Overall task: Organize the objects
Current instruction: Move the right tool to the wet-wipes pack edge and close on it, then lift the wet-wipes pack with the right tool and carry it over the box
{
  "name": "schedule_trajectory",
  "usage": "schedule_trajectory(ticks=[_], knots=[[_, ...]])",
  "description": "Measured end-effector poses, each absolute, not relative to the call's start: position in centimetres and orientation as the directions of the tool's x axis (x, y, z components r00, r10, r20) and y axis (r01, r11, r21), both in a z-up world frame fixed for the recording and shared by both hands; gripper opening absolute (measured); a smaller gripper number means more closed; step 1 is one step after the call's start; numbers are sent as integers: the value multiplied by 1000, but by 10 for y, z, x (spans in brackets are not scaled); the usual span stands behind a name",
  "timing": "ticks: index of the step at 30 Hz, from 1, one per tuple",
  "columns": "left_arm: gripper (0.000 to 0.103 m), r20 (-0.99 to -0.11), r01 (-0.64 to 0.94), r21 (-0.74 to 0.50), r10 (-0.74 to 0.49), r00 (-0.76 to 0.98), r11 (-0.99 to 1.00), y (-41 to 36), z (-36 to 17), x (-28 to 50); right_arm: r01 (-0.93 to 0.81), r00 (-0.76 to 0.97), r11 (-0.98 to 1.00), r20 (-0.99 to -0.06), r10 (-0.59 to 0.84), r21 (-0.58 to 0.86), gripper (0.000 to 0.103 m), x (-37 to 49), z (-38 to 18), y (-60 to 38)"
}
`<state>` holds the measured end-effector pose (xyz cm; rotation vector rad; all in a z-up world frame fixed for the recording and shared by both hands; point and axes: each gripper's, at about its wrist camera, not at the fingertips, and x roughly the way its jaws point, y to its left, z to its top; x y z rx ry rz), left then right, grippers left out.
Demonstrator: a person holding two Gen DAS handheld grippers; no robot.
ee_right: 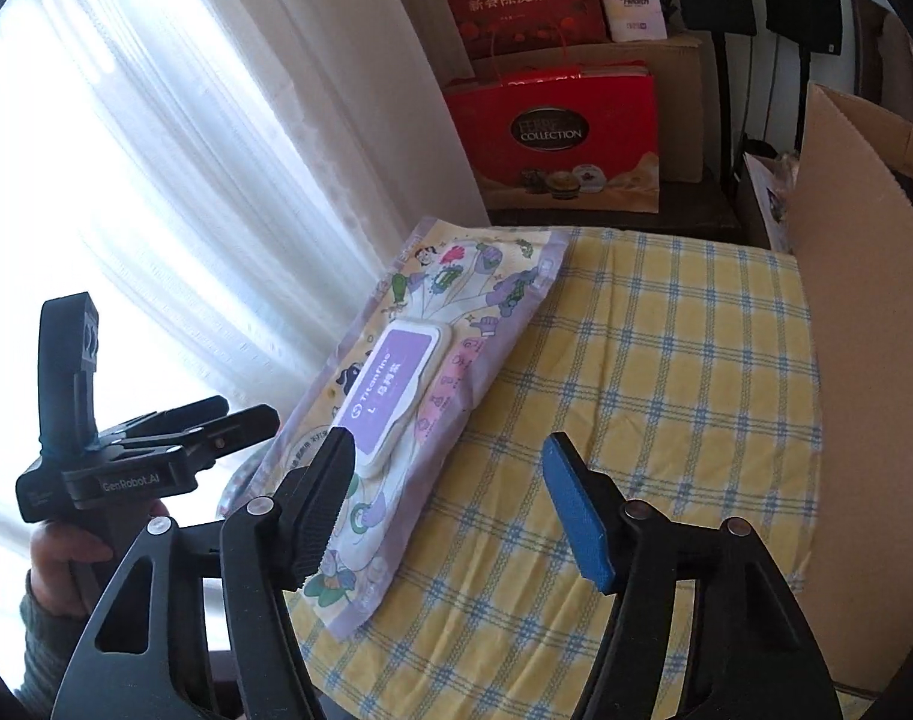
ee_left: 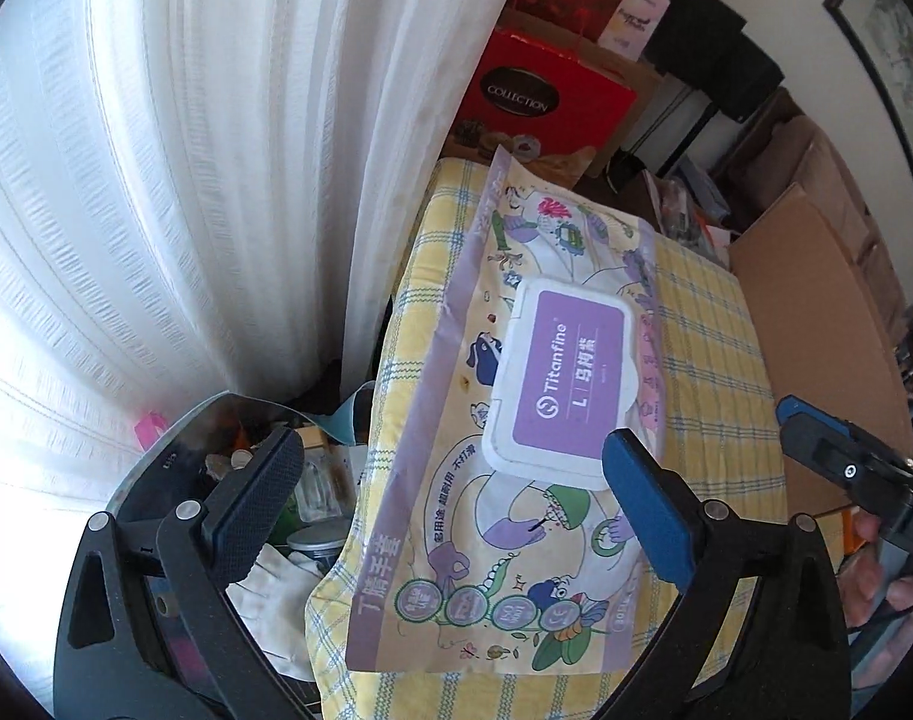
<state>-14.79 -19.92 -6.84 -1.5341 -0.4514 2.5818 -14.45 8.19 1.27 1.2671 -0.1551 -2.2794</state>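
A flat purple and white wipes pack [ee_left: 534, 396] with a purple flip lid lies on the yellow checked cloth [ee_left: 714, 360] along its left edge. My left gripper [ee_left: 450, 456] is open above the pack's near half, its fingers apart on either side of the lid, holding nothing. In the right wrist view the same pack [ee_right: 420, 384] lies left of centre on the cloth [ee_right: 666, 372]. My right gripper [ee_right: 450, 468] is open and empty above the pack's near end. The left gripper [ee_right: 234, 420] shows there at the left.
White curtains [ee_left: 186, 180] hang at the left. Red gift boxes [ee_right: 552, 132] stand behind the cloth. A cardboard box [ee_right: 858, 312] rises along the cloth's right side. A bin with bottles and jars [ee_left: 288, 492] sits below the cloth's left edge.
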Motion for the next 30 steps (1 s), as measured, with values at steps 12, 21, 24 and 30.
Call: schedule_trajectory(ticks=[12,21,24,30], knots=[[87,-838,81,-392,319,-442,-917,-205,-102,-171,340,-349,-818,-745,-568,464,60,-173,-33,69],[69,-812,84,-478,403,-422,-875,-207,-115,-183,337,-291,-782,-732,-616,524,53,-183,-53,51],[61,-806,91,-487,407,-429,-868,-210,-113,-183,328,-269,-770,-727,-632,547,44,-185,-59,46],[32,-835,99,-413,333,-437,-905,-212,-111,-178,331,-256,-762,-724,-640,557,35,-183,-62,39]])
